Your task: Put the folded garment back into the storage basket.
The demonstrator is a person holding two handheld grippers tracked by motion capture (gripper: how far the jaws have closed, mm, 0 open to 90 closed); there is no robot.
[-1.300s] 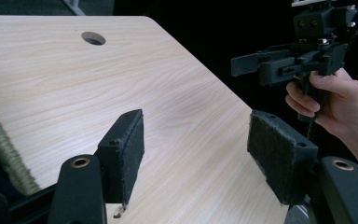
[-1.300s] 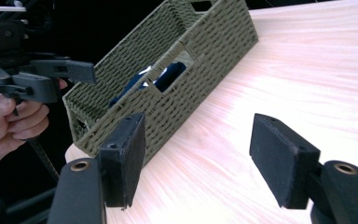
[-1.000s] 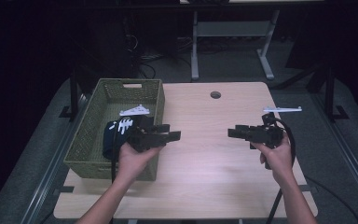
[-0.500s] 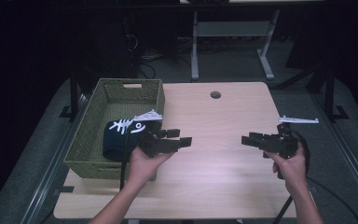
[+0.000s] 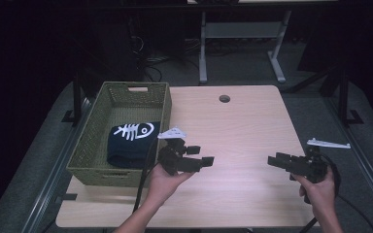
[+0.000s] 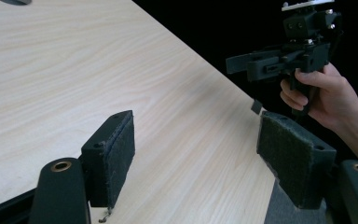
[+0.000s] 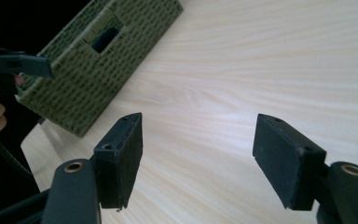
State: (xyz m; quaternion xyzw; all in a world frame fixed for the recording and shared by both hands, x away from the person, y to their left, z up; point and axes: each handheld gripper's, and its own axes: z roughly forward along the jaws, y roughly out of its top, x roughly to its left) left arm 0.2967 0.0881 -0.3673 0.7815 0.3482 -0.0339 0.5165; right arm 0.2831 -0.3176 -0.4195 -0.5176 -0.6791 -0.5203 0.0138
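Observation:
A green woven basket (image 5: pixel 92 141) stands on the left of the light wooden table (image 5: pixel 243 126). Inside it lies a folded dark garment (image 5: pixel 131 143) with a white fish-bone print. My left gripper (image 5: pixel 201 158) is held just right of the basket, above the table, open and empty; its jaws stand wide apart in the left gripper view (image 6: pixel 196 163). My right gripper (image 5: pixel 275 160) hovers near the table's right front, open with nothing between its pads (image 7: pixel 198 154). The basket's corner (image 7: pixel 98 60) lies ahead of it at the left.
A round cable hole (image 5: pixel 224 98) is in the table near its far edge. The table's right edge runs close beside my right hand (image 5: pixel 320 189). Dark floor, a metal table frame (image 5: pixel 240 34) and cables lie beyond the table.
Both grippers drew back toward the table's front edge. The left one came away from the basket, uncovering the garment inside. The right one moved outward to the right.

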